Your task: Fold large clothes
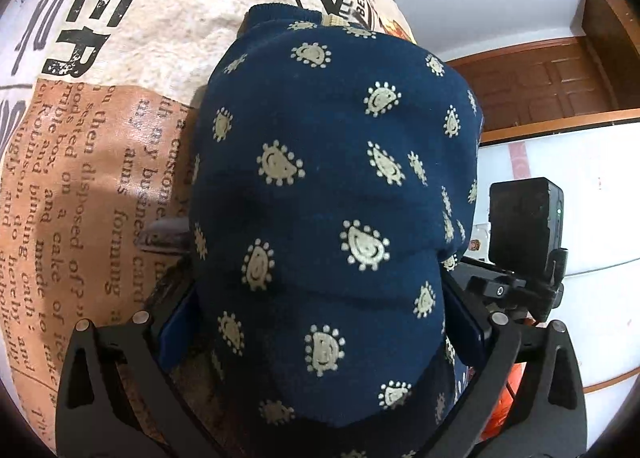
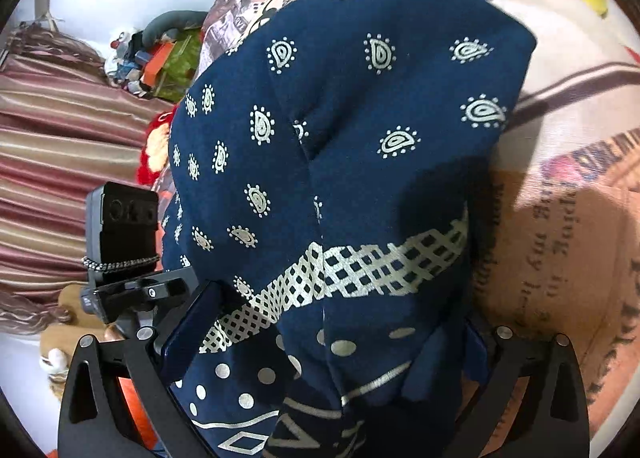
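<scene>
A navy garment point(image 1: 320, 178) printed with cream paisley motifs lies bunched on a newspaper-print bedspread point(image 1: 100, 178). It bulges up between the wide-spread fingers of my left gripper point(image 1: 320, 258), and the blue pads point(image 1: 180, 322) stand far apart on either side of it. In the right wrist view the same garment point(image 2: 360, 118) shows a cream lattice band and dotted border. It drapes over and between the fingers of my right gripper point(image 2: 332, 318), which stands open at full width, pads point(image 2: 192, 326) apart. The cloth hides the fingertips of both grippers.
The other gripper's black camera block shows at the right point(image 1: 524, 226) and at the left point(image 2: 124, 226). A wooden door point(image 1: 540, 86) stands beyond the bed edge. A striped curtain point(image 2: 60, 162) and a pile of toys point(image 2: 160, 54) lie to the left.
</scene>
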A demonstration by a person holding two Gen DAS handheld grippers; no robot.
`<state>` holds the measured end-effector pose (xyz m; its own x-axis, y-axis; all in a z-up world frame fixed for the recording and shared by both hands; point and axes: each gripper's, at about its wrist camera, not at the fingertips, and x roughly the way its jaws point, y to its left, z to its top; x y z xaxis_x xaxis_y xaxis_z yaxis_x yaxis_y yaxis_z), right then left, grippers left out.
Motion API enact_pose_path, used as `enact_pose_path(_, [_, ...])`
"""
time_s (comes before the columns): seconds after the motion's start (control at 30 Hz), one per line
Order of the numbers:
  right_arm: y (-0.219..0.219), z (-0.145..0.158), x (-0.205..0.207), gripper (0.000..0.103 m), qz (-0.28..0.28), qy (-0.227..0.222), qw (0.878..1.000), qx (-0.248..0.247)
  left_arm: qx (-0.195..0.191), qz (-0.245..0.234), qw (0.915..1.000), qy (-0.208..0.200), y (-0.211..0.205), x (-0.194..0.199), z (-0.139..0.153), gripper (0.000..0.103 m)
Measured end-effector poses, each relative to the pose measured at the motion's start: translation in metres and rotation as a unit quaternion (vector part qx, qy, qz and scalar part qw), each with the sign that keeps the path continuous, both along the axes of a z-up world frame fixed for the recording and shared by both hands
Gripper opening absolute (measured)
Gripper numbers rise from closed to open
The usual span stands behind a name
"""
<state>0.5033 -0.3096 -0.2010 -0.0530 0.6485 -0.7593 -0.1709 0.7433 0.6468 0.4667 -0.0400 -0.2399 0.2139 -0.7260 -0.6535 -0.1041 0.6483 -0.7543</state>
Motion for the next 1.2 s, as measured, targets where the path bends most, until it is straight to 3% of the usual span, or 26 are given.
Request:
enact_pose_path(0.1, [0.003,-0.003,0.001,0.1,-0.004,0.005,1.0,0.007,0.0,0.01,0.9999,0.001,0.006,-0.009,0.007,0.093])
enact_pose_path(0.17, [0.006,0.0,-0.001,0.086,-0.003,-0.001,1.0,0.005,0.026,0.009,0.9996,-0.011,0.009,-0.018,0.018,0.092])
enact_pose_path(0.23, [0.003,0.003,-0.003,0.063,0.004,-0.005,1.0,0.005,0.044,0.007,0.9988,-0.022,0.009,-0.028,0.032,0.089])
enact_pose_path(0.33, [0.004,0.013,-0.007,0.047,0.01,-0.005,1.0,0.015,0.049,0.008,0.9982,-0.034,0.012,-0.039,0.048,0.084])
enact_pose_path(0.43, [0.009,0.026,-0.014,0.041,0.016,-0.013,1.0,0.012,0.051,0.014,0.9975,-0.048,0.019,-0.05,0.067,0.084])
enact_pose_path(0.9, [0.053,0.133,-0.054,0.04,0.045,-0.106,0.993,0.037,0.069,0.07,0.985,-0.142,0.1,-0.107,0.17,0.084])
enact_pose_path(1.07, [0.061,0.14,-0.054,0.04,0.067,-0.123,0.989,0.046,0.082,0.099,0.9802,-0.151,0.144,-0.12,0.179,0.084])
enact_pose_path(1.2, [0.074,0.117,-0.053,0.04,0.086,-0.117,0.988,0.05,0.089,0.12,0.9796,-0.134,0.177,-0.127,0.163,0.084])
